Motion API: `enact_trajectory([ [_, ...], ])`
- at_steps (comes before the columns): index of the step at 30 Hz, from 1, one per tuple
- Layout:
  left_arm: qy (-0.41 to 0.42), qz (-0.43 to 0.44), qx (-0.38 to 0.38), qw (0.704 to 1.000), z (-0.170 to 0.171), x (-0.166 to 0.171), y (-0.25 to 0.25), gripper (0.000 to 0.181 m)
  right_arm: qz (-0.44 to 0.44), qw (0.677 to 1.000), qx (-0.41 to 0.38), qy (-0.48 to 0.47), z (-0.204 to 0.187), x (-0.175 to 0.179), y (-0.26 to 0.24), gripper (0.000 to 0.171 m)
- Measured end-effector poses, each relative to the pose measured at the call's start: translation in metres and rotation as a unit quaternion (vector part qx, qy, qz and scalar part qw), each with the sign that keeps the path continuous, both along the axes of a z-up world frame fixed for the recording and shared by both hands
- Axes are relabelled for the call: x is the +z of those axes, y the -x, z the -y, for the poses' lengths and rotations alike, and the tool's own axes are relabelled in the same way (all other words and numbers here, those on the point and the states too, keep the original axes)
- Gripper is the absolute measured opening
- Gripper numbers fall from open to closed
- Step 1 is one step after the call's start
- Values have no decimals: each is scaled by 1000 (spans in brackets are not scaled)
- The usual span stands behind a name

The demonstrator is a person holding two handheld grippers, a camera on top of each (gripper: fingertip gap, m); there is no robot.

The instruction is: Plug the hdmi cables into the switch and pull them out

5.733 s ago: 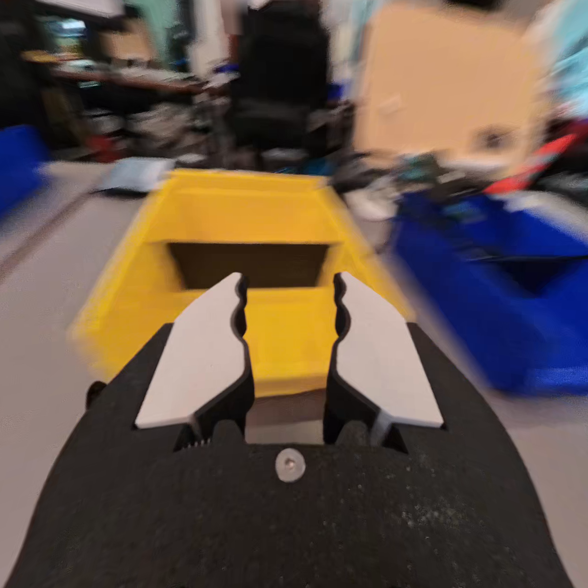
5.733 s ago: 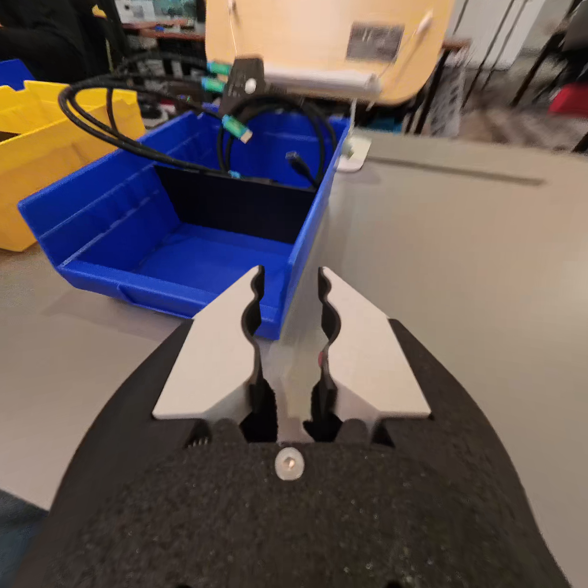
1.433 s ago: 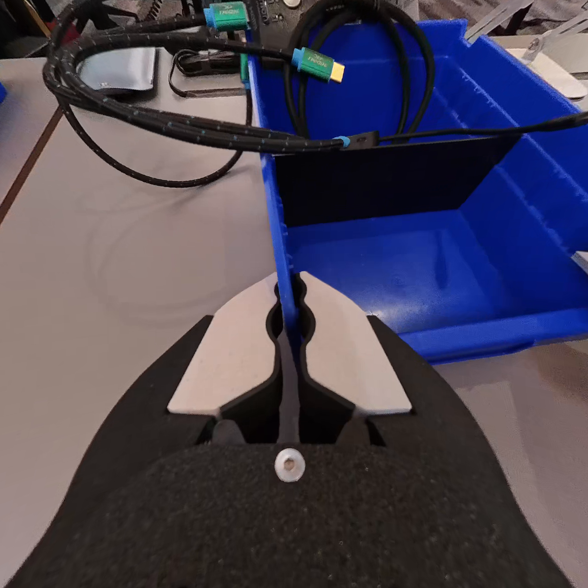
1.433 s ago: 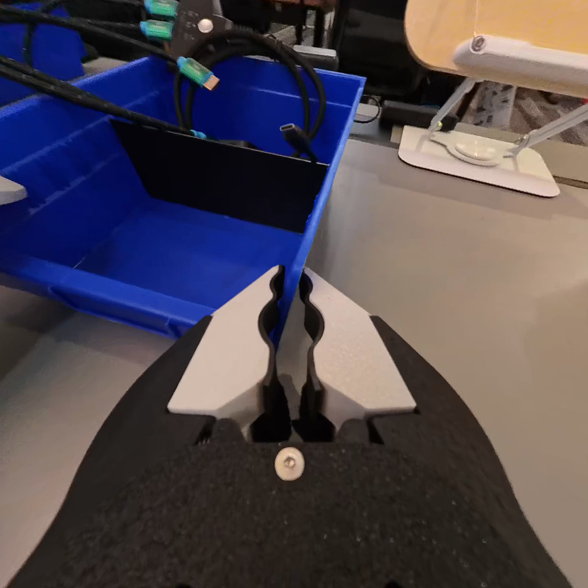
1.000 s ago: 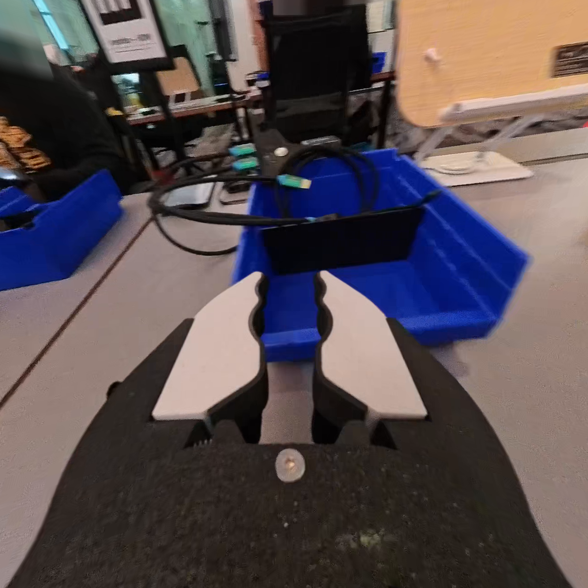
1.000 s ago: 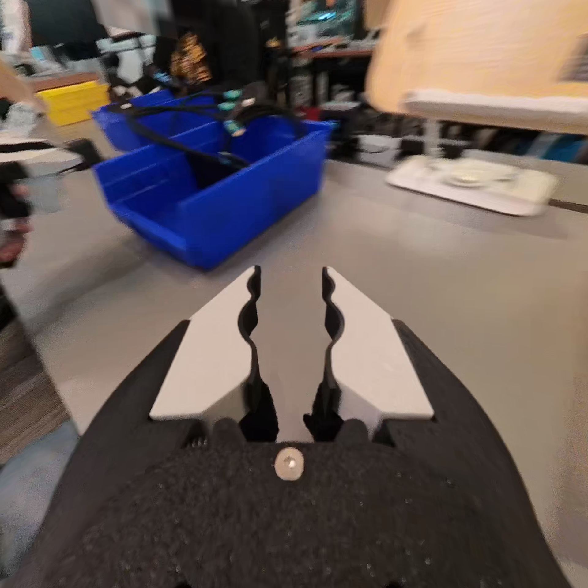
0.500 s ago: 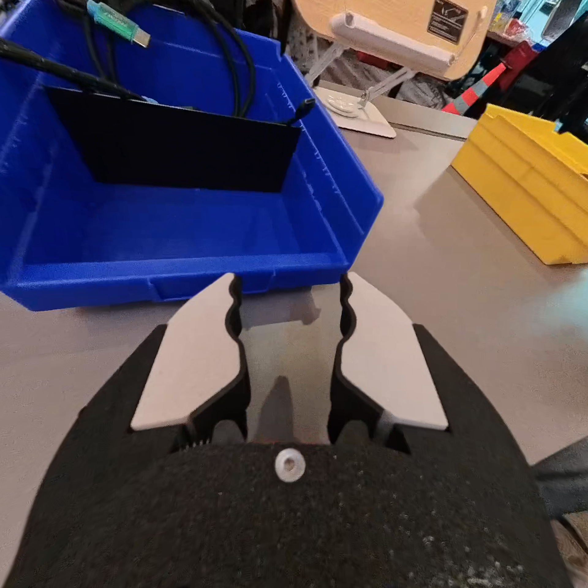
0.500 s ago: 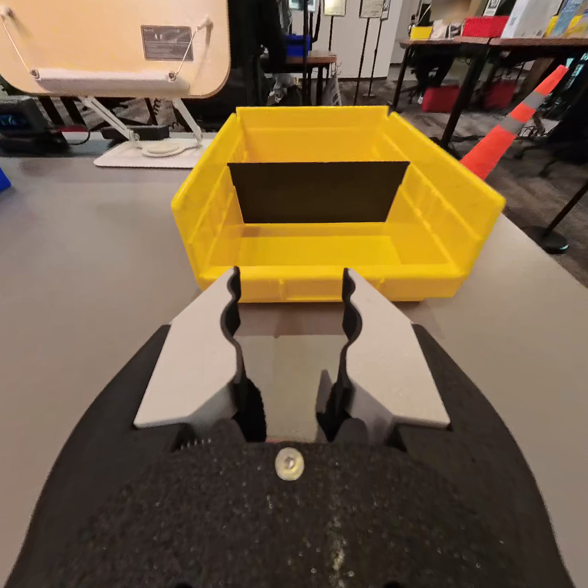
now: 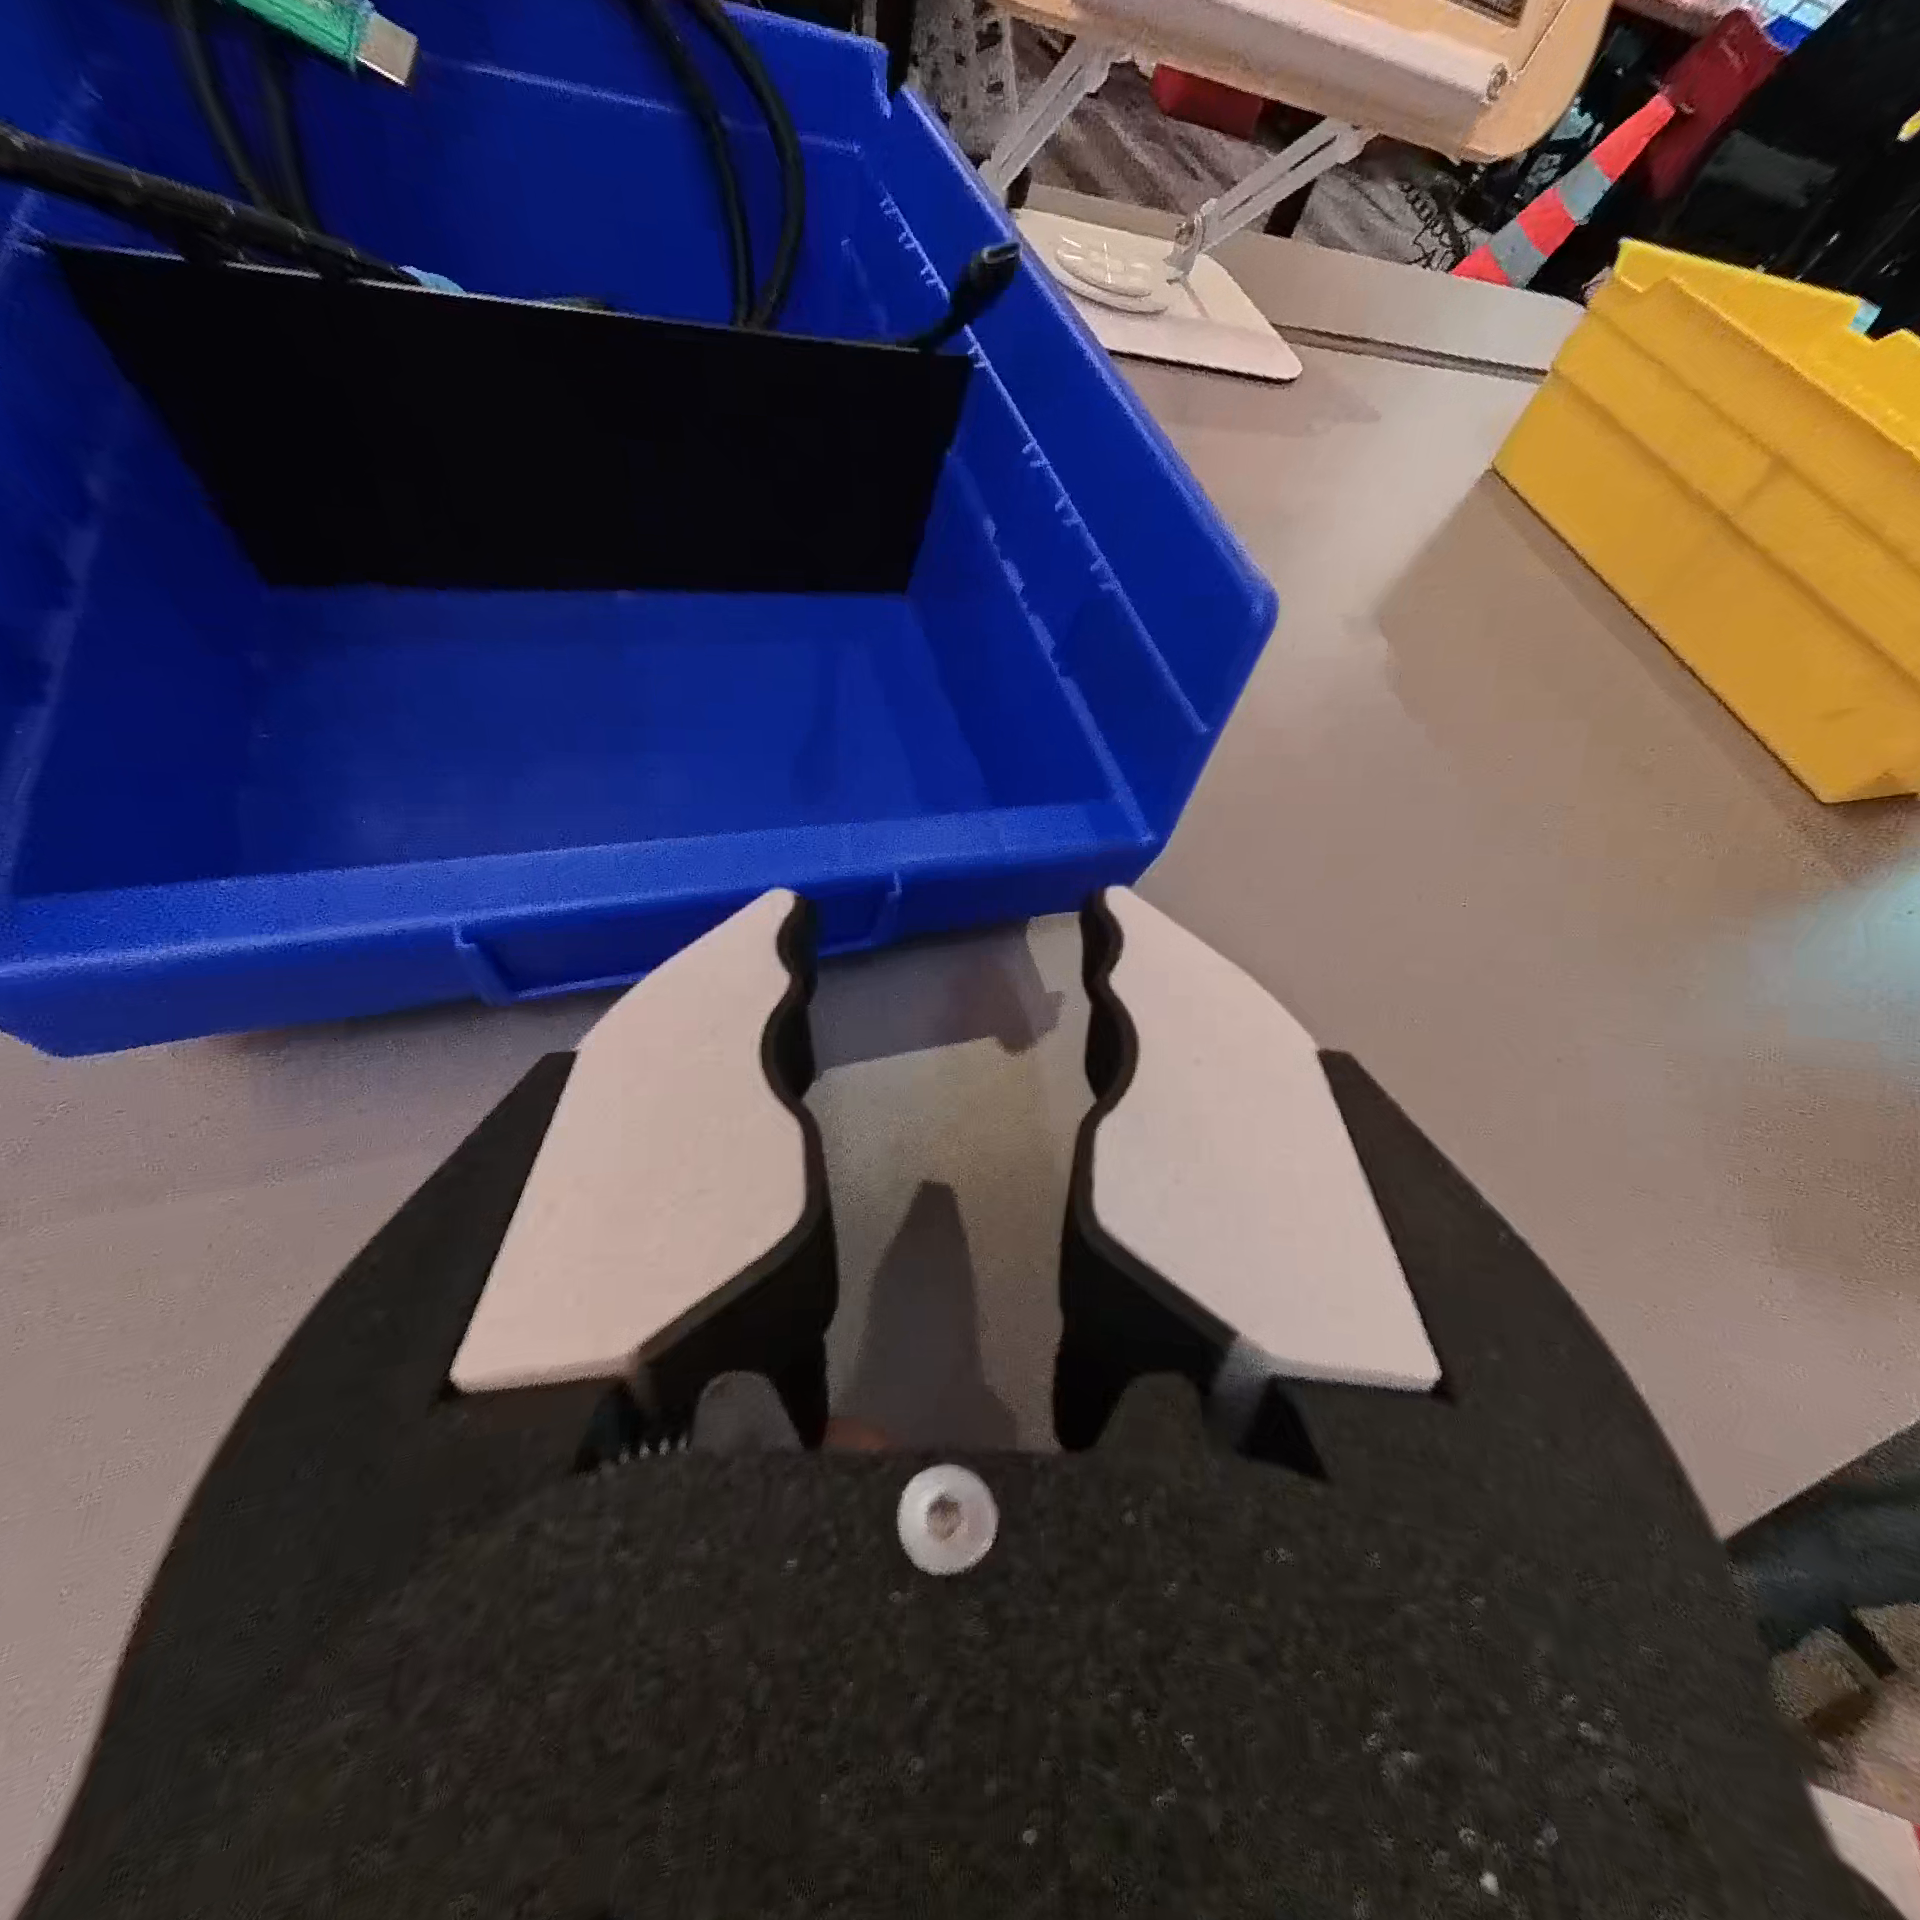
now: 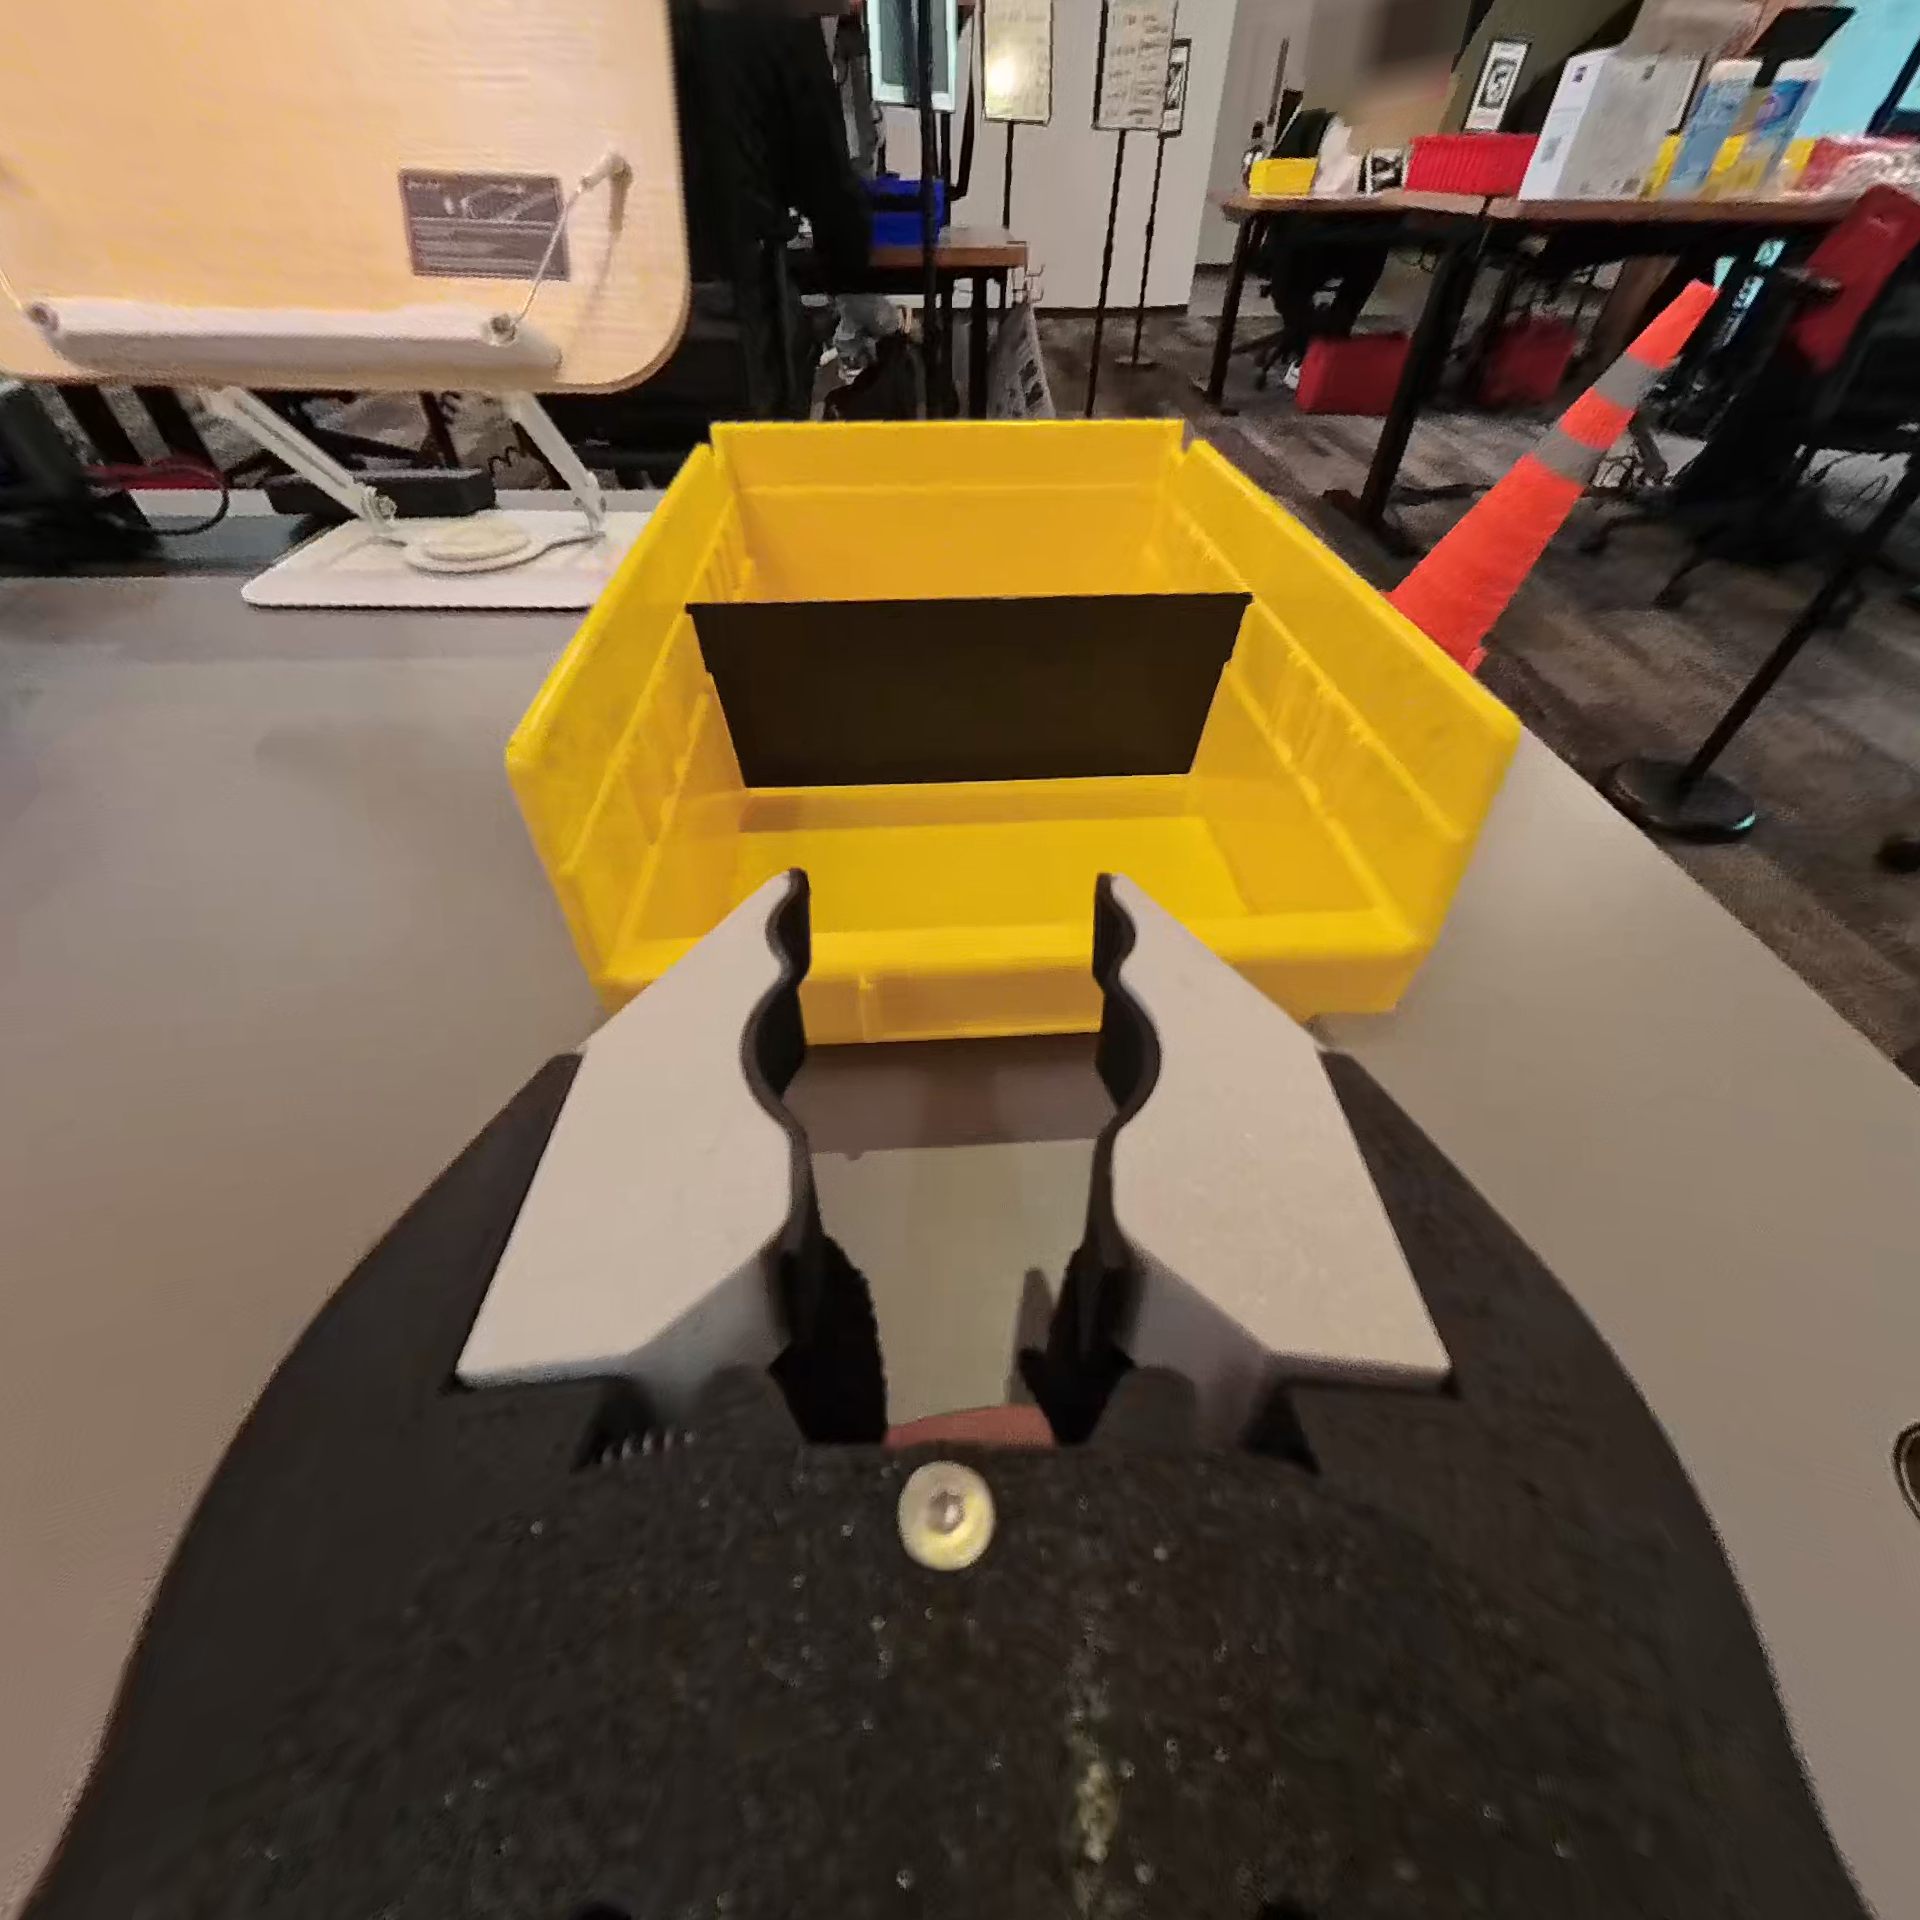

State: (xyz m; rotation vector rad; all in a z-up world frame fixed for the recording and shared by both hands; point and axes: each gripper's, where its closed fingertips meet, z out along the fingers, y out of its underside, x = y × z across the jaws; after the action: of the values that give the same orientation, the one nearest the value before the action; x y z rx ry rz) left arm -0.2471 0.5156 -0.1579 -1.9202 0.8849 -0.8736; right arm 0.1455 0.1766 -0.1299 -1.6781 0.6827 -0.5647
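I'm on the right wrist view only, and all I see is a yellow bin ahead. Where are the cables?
Observer: The left wrist view shows the cables in a blue bin, behind its black divider.
Operator: Are the left tongs holding one?
Observer: No. The left tongs are open and empty, over the table just short of the bin's front wall.
Operator: Any plug showing?
Observer: Yes, a green plug hangs above the rear compartment. The front compartment is empty.
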Motion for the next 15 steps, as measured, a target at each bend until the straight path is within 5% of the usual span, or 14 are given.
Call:
enact_trajectory([
  [7, 57, -11, -73, 996, 44, 16, -19, 68, -8, 999, 33, 7, -9, -5, 10, 52],
  [10, 66, -51, -108, 991, 58, 27, -24, 62, -6, 999, 38, 8, -7, -4, 12, 51],
  [15, 72, -93, -83, 990, 18, 47, -22, 44, 15, 999, 22, 20, 0, 1, 6, 51],
])
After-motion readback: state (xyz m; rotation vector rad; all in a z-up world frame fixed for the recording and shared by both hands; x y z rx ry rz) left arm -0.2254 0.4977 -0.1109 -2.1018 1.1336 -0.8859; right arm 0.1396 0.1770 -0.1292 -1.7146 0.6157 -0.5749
